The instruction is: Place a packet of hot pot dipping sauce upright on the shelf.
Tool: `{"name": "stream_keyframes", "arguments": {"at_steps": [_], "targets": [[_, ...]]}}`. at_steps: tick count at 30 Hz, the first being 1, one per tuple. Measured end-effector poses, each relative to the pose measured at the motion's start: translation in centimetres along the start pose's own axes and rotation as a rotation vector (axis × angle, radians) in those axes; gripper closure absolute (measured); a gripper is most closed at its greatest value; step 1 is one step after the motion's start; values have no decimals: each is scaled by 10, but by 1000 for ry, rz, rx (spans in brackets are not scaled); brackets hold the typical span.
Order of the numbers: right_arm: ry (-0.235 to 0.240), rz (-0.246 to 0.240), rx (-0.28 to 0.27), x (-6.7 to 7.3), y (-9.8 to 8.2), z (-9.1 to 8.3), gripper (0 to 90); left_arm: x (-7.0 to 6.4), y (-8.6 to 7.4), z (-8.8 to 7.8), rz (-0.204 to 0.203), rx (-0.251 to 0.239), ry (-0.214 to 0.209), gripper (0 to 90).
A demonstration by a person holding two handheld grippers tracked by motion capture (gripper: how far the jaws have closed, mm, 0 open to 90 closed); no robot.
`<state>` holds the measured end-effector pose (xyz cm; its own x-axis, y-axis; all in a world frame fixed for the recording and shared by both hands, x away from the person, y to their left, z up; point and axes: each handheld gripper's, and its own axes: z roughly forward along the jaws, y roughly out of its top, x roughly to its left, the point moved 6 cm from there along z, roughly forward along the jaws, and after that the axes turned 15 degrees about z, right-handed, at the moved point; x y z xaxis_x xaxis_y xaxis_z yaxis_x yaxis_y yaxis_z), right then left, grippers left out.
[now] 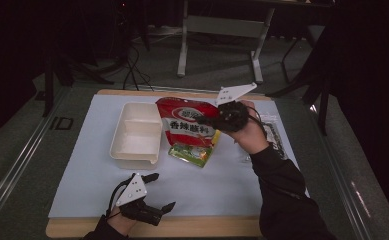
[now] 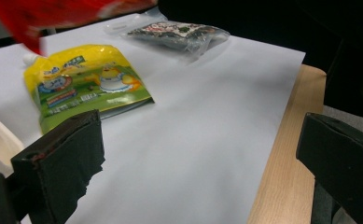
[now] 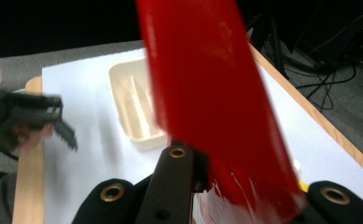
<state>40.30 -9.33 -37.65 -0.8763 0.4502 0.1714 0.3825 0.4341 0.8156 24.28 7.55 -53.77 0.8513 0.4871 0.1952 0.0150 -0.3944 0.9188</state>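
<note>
My right gripper (image 1: pixel 205 120) is raised above the table and shut on the right edge of a red snack bag (image 1: pixel 188 122), which hangs upright. In the right gripper view the red bag (image 3: pixel 212 93) rises from between the jaws of that gripper (image 3: pixel 206 175). Under the bag lies a yellow-green pouch (image 1: pixel 194 153), flat on the white sheet. My left gripper (image 1: pixel 163 191) rests near the front edge, open and holding nothing. Its view shows the pouch (image 2: pixel 86 86) ahead and the open left gripper (image 2: pixel 202 158) over bare sheet.
A cream two-compartment container (image 1: pixel 137 135) stands left of the bag. A dark packet in clear wrap (image 1: pixel 274 136) lies at the right edge of the white sheet (image 1: pixel 217 185). The wooden table edge (image 1: pixel 207 227) runs along the front. Desk legs and cables stand beyond the table.
</note>
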Motion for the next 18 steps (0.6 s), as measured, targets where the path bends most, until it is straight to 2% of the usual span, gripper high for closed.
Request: {"name": "stream_keyframes", "arguments": {"at_steps": [6,11,15,18], "targets": [[-11,35,-34,-9,19,22,900,-4,-5,4,19,12,-9,19],[-3,49,-31,-16,31,38,900,-6,-6,5,33,10,-7,19],[-11,45,-22,-20,38,51,900,-6,-6,5,28,7,-9,19],[-1,52,-17,-23,44,60,900,-8,-7,4,32,8,-11,20]]}}
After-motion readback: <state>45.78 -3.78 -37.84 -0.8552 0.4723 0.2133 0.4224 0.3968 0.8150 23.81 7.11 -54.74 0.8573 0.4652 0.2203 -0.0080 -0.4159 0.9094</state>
